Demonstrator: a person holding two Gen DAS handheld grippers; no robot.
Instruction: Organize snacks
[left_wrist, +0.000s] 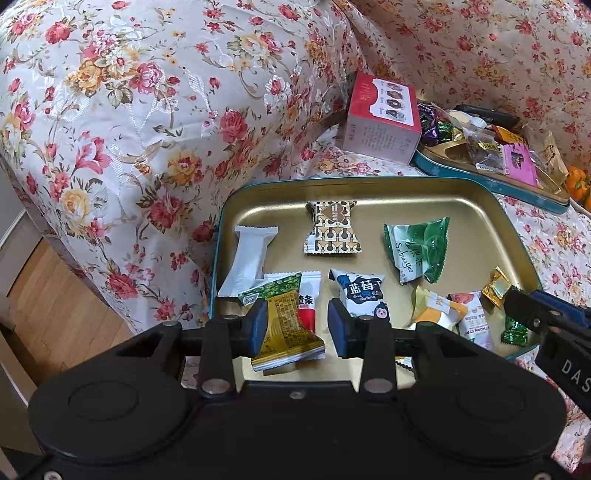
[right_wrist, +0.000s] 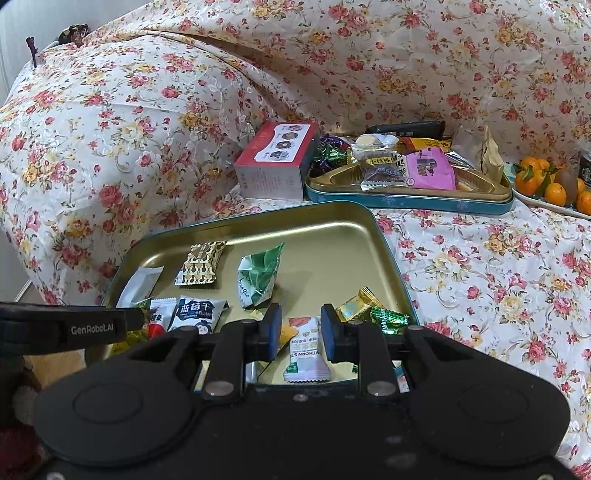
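A gold tin tray with a teal rim (left_wrist: 369, 181) (right_wrist: 258, 214) lies on the flowered cover and holds several wrapped snacks. My left gripper (left_wrist: 297, 306) hovers open over its near left part. A yellow and green packet (left_wrist: 286, 328) lies between the fingers against the left pad, with a gap to the right pad. My right gripper (right_wrist: 297, 314) sits at the tray's near right, its pads close together on a white hawthorn strip packet (right_wrist: 304, 350) (left_wrist: 471, 321). A blueberry packet (left_wrist: 360, 291), a green packet (left_wrist: 417, 247) and a gold candy (right_wrist: 356, 304) lie nearby.
A second teal tin (right_wrist: 406, 203) piled with sweets stands behind the tray, with a red box (right_wrist: 277, 158) at its left. Oranges (right_wrist: 546, 181) sit on a plate at the far right. The sofa arm rises on the left, and wooden floor (left_wrist: 48, 295) shows below it.
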